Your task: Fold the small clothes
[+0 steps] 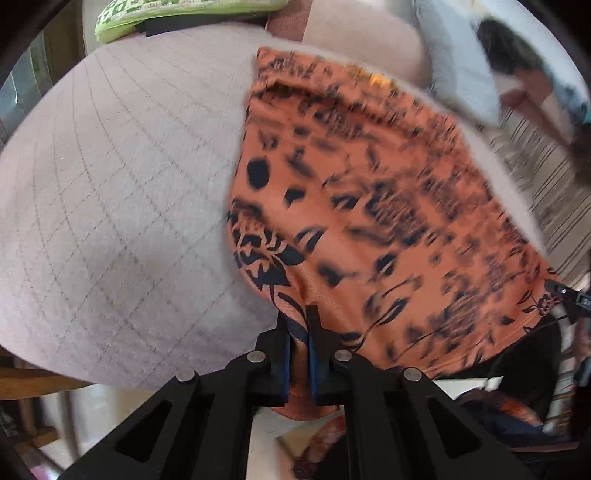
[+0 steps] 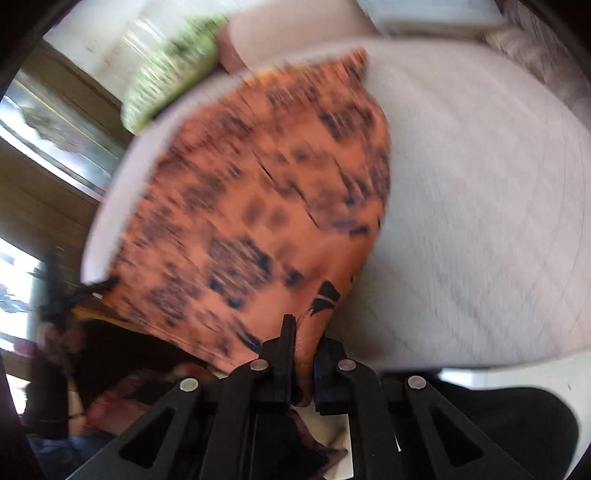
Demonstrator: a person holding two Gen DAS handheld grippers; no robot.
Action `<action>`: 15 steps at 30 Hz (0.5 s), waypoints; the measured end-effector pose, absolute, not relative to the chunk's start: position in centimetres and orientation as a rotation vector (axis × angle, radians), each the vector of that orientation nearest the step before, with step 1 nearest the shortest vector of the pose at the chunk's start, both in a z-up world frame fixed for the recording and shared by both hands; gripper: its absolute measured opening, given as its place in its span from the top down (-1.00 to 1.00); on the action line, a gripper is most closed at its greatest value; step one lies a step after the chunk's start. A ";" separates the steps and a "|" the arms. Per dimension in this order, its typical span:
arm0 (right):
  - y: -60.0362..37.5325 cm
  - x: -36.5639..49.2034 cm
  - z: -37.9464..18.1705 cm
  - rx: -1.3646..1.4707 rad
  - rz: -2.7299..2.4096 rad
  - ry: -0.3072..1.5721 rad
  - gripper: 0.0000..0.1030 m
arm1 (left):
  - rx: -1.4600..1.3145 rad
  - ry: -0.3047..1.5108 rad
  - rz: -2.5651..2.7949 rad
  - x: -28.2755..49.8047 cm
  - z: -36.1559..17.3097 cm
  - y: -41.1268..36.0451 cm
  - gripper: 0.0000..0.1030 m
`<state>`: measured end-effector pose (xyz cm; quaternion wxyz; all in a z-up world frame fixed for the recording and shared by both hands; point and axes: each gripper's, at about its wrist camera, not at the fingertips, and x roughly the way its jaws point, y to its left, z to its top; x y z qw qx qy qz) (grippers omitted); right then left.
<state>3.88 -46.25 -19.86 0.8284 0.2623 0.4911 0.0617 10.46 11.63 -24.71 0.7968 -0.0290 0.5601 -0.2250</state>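
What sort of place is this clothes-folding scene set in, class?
Probably a lived-in home room: a quilted pale padded surface bears the orange patterned garment, with a green cushion and a window behind.

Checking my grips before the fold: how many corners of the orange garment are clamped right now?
2. The left hand-held gripper pinches the orange garment at its near left corner; the right hand-held gripper pinches the near right corner. Far corners lie free.

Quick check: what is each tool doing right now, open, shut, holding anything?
Left tool: shut on a near corner of the orange cloth.
Right tool: shut on the cloth's other near corner.
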 end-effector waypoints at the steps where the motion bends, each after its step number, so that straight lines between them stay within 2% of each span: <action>1: -46.8 3.9 -18.6 0.586 0.152 0.989 0.86 | -0.098 1.185 -0.505 10.8 -23.9 11.9 0.86; 7: -49.8 3.6 -14.3 0.760 0.211 0.707 0.86 | -0.203 1.065 -0.582 12.4 -18.7 12.4 0.86; 15: -53.5 8.8 -14.7 0.836 0.133 0.646 0.86 | -0.270 1.016 -0.571 19.2 -14.8 12.0 0.86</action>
